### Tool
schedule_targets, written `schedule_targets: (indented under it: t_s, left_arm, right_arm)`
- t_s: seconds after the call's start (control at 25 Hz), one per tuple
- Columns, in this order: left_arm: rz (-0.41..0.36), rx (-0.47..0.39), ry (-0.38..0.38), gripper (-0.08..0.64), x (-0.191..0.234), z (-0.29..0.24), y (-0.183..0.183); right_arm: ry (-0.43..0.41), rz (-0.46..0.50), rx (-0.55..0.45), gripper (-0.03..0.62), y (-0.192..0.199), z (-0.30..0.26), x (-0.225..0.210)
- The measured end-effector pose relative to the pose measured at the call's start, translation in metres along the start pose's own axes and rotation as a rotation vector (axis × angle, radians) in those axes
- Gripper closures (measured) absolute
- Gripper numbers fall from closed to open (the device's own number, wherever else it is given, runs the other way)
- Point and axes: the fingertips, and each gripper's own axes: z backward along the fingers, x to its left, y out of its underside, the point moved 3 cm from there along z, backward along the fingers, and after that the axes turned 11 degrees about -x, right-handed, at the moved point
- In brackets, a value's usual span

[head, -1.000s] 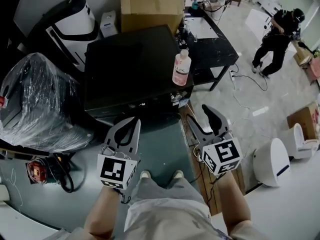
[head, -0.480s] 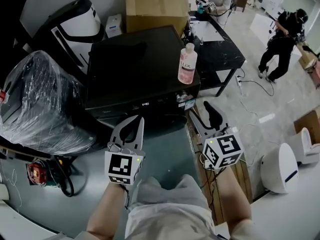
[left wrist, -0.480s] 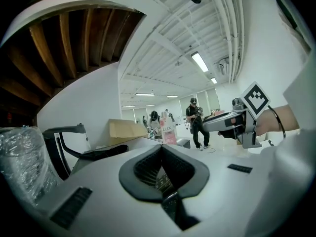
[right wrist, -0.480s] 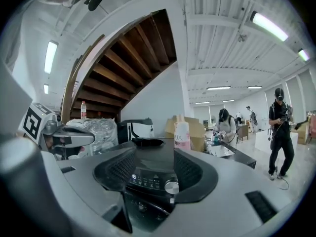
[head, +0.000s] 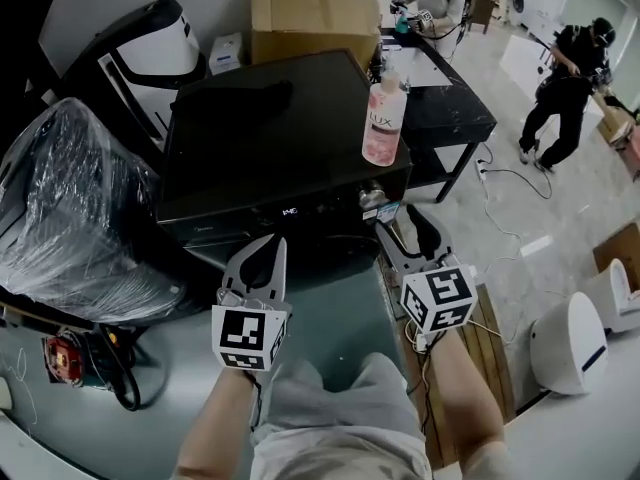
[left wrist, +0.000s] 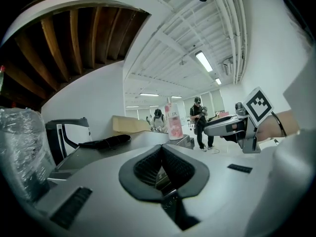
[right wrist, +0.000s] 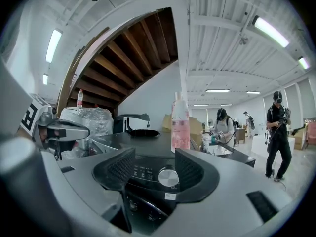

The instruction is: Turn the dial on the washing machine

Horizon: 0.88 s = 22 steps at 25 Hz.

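Shows the round silver dial [right wrist: 168, 177] at the right end of the dark control strip on the front of the black washing machine [head: 262, 138], just under the front right corner of its top. Frames that dial in the gap of the right gripper [right wrist: 155, 168], ahead of the pads and untouched by them. Holds those jaws wide apart, having just been opening further, with nothing clamped between them. Carries the left gripper [head: 268, 244] beside the right one, in front of the machine and left of its middle, tips pressed together on nothing. Stands a pink bottle [head: 384, 118] upright on the machine's top, right above the dial, and lays a long dark object [head: 245, 96] farther back on the same top. Sets a cardboard box [head: 310, 13] behind the machine, a plastic-wrapped bundle [head: 70, 208] close against its left side, and a black tabletop [head: 445, 103] to its right. Includes a person in dark clothes [head: 565, 78] standing on the pale floor [head: 500, 208], well beyond that tabletop.
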Motion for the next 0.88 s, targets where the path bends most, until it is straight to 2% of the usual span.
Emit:
schedule_targets:
  t_s: [0.2, 0.4, 0.48, 0.6, 0.68, 0.88]
  left_arm:
    - [-0.004, 0.007, 0.015, 0.54, -0.006, -0.013, 0.03]
    - [0.01, 0.011, -0.001, 0.54, -0.002, -0.022, 0.051]
    - [0.008, 0.019, -0.004, 0.54, 0.001, -0.022, 0.057]
    - [0.011, 0.03, -0.009, 0.54, 0.005, -0.022, 0.067]
    - [0.017, 0.038, -0.01, 0.54, 0.004, -0.023, 0.074]
    - [0.017, 0.062, 0.0, 0.54, 0.003, -0.025, 0.087]
  right_arm:
    - [0.019, -0.036, 0.018, 0.313, 0.042, -0.017, -0.009]
    - [-0.007, 0.024, 0.026, 0.295, 0.075, -0.04, -0.015]
    - [-0.015, 0.077, 0.037, 0.284, 0.084, -0.046, -0.016]
    - [-0.02, 0.229, 0.067, 0.278, 0.095, -0.059, -0.016]
    - [-0.037, 0.379, 0.091, 0.275, 0.097, -0.067, -0.014]
    - [-0.141, 0.751, 0.159, 0.239, 0.108, -0.082, -0.001]
